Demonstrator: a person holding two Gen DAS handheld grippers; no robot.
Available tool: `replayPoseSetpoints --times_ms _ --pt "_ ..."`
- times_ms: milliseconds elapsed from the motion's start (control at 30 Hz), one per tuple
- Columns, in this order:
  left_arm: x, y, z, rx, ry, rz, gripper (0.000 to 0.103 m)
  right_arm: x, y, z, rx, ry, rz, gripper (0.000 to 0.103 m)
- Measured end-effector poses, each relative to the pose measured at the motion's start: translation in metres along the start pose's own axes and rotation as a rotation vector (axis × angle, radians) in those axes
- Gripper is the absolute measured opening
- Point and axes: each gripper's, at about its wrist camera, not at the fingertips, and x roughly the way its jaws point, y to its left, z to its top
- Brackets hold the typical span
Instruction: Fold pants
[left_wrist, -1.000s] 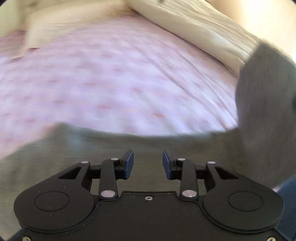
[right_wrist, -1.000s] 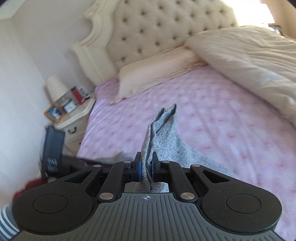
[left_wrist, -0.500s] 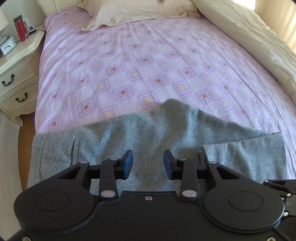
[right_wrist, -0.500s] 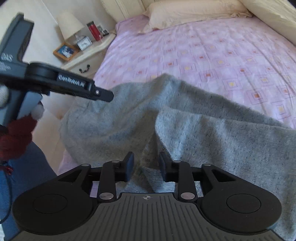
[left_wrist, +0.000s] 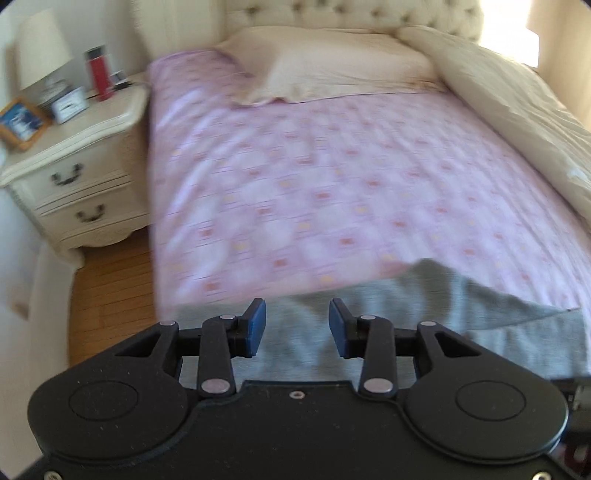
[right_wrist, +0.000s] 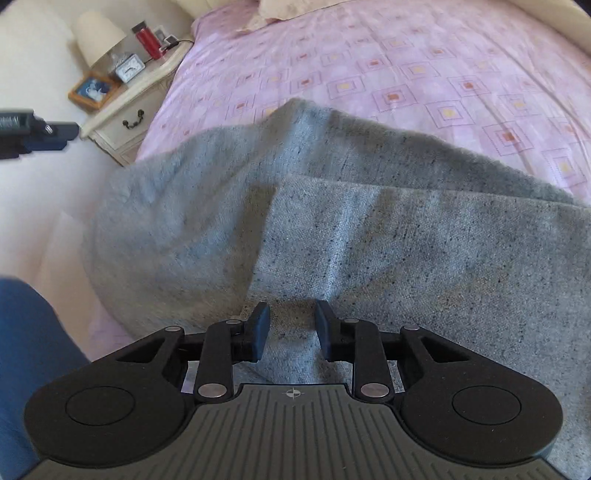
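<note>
Grey pants (right_wrist: 369, 236) lying across the near edge of the bed (right_wrist: 424, 74), with one folded layer stacked over another; its straight edge runs from 9 toward 3 o'clock in the right wrist view. A second ago the right gripper (right_wrist: 291, 325) was clamped on a bunched end of the fabric held up in the air; half a second ago the cloth was already laid down and that grip released. The first fold therefore appears complete, and the hands seem to be repositioning for the next one. The right gripper now stands partly parted, fingers straddling a low ridge of fabric at 6 o'clock, whether touching it cannot be told. The left gripper (left_wrist: 297, 325) is spread wide and holds nothing; it has lifted and tilted toward the pillow (left_wrist: 343, 62) at 12 o'clock, with the pants below it at 5 o'clock. The nightstand (left_wrist: 74, 162) sits at 9 o'clock.
</note>
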Motion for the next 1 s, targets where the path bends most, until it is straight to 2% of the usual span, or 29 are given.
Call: replayPoseSetpoints --times_ms 67,133,200,300,433,600,667,767,867,1000 --pt "-0.001 0.026 -0.003 -0.040 -0.006 0.018 0.047 -0.002 0.005 -0.001 -0.037 0.001 -0.013 0.028" --pt "0.001 0.051 -0.009 -0.066 0.002 0.013 0.048 -0.003 0.000 0.000 -0.006 0.008 0.004 0.028" --pt "0.007 0.071 -0.017 -0.081 0.025 0.017 0.053 -0.003 -0.005 0.002 0.039 0.015 0.026 0.028" --pt "0.023 0.096 -0.035 -0.123 0.077 -0.002 0.053 -0.002 -0.009 0.002 0.072 0.020 0.041 0.028" --pt "0.050 0.123 -0.062 -0.236 0.161 -0.108 0.053 0.003 -0.008 0.006 0.059 0.025 0.029 0.028" --pt "0.072 0.134 -0.101 -0.309 0.219 -0.175 0.054 0.006 -0.006 0.009 0.060 0.031 0.025 0.028" --pt "0.075 0.137 -0.113 -0.343 0.222 -0.216 0.054 0.007 -0.008 0.010 0.069 0.033 0.029 0.028" --pt "0.076 0.144 -0.130 -0.422 0.214 -0.289 0.061 0.008 -0.009 0.011 0.075 0.035 0.029 0.028" --pt "0.078 0.150 -0.144 -0.489 0.213 -0.356 0.062 0.007 -0.009 0.011 0.068 0.035 0.026 0.027" --pt "0.093 0.154 -0.151 -0.580 0.228 -0.468 0.064 0.008 -0.009 0.011 0.066 0.035 0.026 0.027"
